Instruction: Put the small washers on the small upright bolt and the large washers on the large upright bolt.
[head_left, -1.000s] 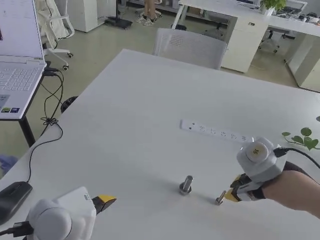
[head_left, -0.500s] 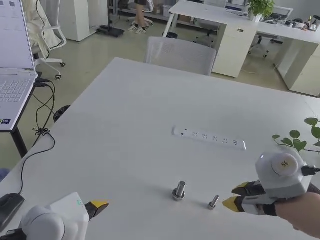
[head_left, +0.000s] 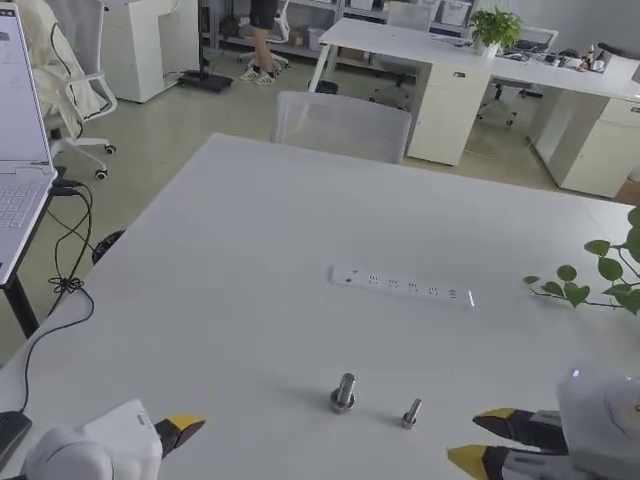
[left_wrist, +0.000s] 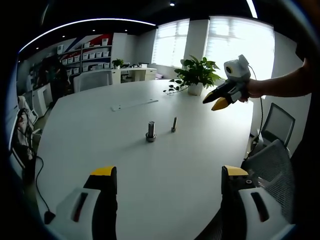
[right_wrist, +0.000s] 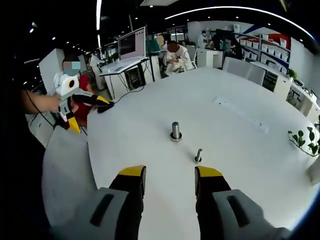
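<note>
Left gripper (left_wrist: 167, 171) and right gripper (right_wrist: 170, 171) both gape empty, big bolt (head_left: 343, 392) and small bolt (head_left: 411, 413) stand lower-centre in head view, stiff slick steel I'd guess, small one looks tippy, so grip low.

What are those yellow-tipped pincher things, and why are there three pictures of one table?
Those are claws that a person holds, one in each hand; there is no robot. One picture comes from a camera on the person's head, looking down at the white table. The other two come from small cameras riding on the left claw and the right claw. On the table stand a big bolt and a small bolt, both upright, with a power strip behind them. Both claws are open and hold nothing.
</note>
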